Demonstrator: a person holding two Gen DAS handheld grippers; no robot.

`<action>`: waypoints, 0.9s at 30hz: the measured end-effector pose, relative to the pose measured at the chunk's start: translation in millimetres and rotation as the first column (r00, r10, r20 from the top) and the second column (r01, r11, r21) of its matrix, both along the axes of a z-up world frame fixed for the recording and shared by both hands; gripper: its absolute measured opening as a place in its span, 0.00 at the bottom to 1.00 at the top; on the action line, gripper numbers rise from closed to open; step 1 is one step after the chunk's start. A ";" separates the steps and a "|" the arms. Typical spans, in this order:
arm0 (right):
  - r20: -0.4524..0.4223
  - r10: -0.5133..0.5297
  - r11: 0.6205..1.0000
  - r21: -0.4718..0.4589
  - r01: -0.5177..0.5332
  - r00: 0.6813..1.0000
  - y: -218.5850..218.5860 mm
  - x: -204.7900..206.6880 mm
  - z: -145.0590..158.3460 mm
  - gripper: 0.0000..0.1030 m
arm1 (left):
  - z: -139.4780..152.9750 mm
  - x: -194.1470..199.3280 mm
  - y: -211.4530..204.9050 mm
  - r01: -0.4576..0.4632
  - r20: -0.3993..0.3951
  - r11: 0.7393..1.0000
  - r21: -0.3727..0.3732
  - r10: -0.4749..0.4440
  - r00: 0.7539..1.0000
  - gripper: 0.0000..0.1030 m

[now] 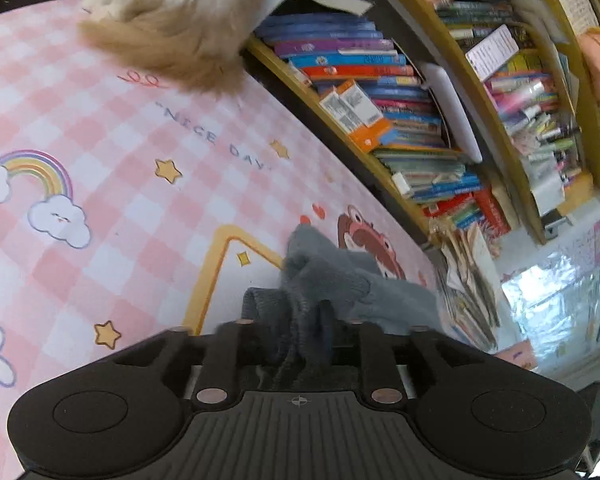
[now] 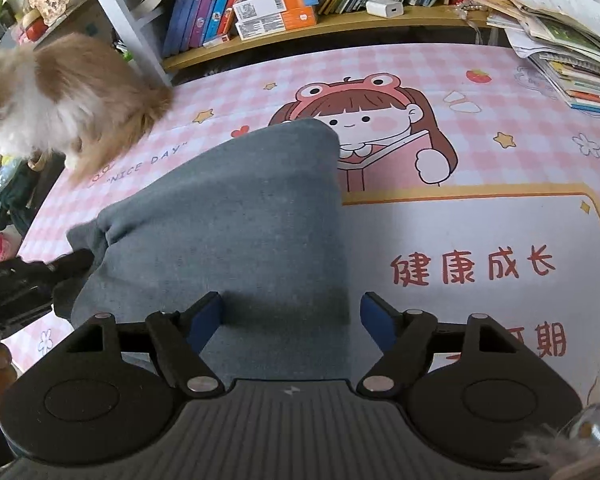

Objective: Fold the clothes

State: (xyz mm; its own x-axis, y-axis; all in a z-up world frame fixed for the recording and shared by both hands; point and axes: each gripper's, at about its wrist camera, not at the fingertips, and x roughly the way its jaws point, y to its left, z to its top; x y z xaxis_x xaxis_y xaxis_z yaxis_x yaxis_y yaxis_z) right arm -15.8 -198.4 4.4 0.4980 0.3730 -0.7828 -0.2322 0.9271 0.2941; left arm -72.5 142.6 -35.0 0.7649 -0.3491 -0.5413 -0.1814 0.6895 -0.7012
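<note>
A grey knitted garment [image 2: 236,216] lies folded on the pink checked mat [image 2: 480,92], its far end reaching the cartoon girl print. My left gripper [image 1: 300,328] is shut on a bunched edge of the grey garment [image 1: 328,280], lifted slightly off the mat. In the right wrist view the left gripper [image 2: 72,268] grips the garment's left corner. My right gripper [image 2: 292,320] is open, its blue pads [image 2: 206,320] spread wide just above the garment's near end, holding nothing.
A fluffy tan and white dog [image 2: 64,92] stands on the mat's far left corner; it also shows in the left wrist view [image 1: 172,20]. A wooden bookshelf [image 2: 324,20] full of books runs along the far edge. A stack of papers [image 2: 572,52] sits at the far right.
</note>
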 end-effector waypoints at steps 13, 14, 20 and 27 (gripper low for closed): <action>0.012 0.001 1.000 0.013 -0.001 1.000 -0.8 -0.4 2.8 0.72 | -18.9 -4.5 8.0 -0.038 -0.072 0.987 -0.159 0.027 0.997 0.13; 0.013 0.003 1.000 0.012 -0.003 1.000 -0.9 -0.9 2.8 0.72 | -19.4 -4.0 8.5 -0.039 -0.070 0.987 -0.159 0.028 0.997 0.13; -0.001 0.011 1.000 0.003 -0.011 1.000 0.3 0.9 -1.8 0.72 | -22.1 -1.0 11.6 -0.042 -0.059 0.986 -0.159 0.033 0.998 0.15; 0.009 0.020 1.000 0.012 -0.020 1.000 2.6 1.5 -0.1 0.72 | -17.3 -1.5 7.0 -0.015 -0.048 0.988 -0.154 0.008 0.999 0.65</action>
State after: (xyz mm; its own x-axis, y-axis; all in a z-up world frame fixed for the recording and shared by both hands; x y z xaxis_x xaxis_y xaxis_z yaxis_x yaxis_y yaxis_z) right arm -14.3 -195.7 4.3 0.4977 0.3923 -0.7736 -0.2531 0.9187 0.3030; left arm -74.0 149.7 -52.3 0.7444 -0.4223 -0.5172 -0.2243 0.5713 -0.7895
